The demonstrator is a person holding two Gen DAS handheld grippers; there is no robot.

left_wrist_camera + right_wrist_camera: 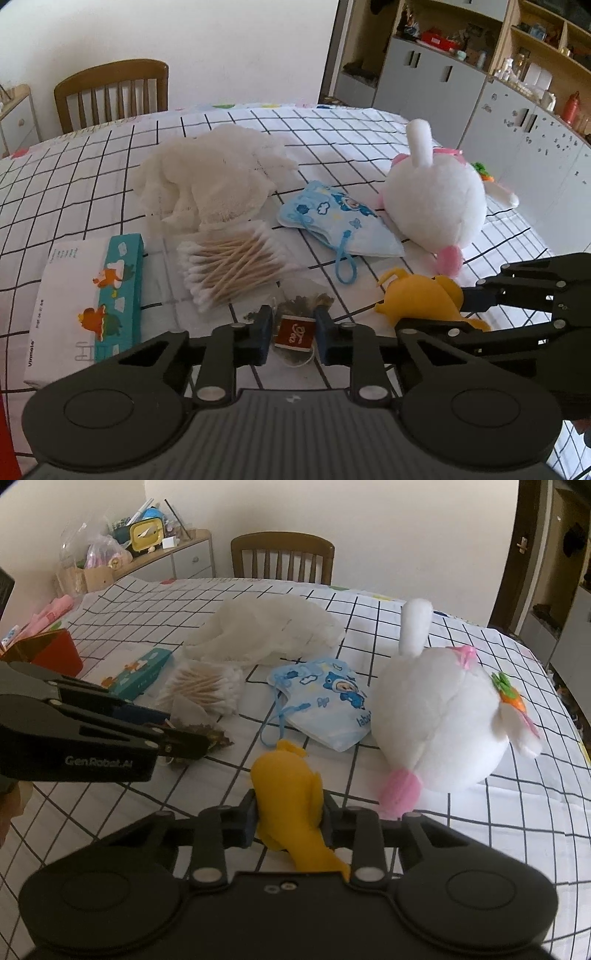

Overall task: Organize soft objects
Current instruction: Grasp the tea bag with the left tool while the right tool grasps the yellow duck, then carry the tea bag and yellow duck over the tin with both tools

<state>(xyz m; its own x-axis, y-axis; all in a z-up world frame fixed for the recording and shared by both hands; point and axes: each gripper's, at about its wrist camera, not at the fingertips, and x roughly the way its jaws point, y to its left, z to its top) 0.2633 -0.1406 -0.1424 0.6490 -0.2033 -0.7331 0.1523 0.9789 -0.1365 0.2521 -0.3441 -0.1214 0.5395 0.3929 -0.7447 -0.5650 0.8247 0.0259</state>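
The tablecloth (332, 129) is white with a black grid. A white plush rabbit (439, 716) has pink feet and a pink bow, plus an orange-and-green carrot. The face mask (332, 218) is pale blue with darker blue cartoon prints. A rubbery toy (288, 797) is yellow. The cotton swabs (229, 266) have tan sticks and white tips. The tissue box (118, 295) is white and teal with orange figures. The tea bag tag (293, 332) is red.

Fluffy plush rabbit (436, 195), seemingly rubbery yellow toy (288, 794)
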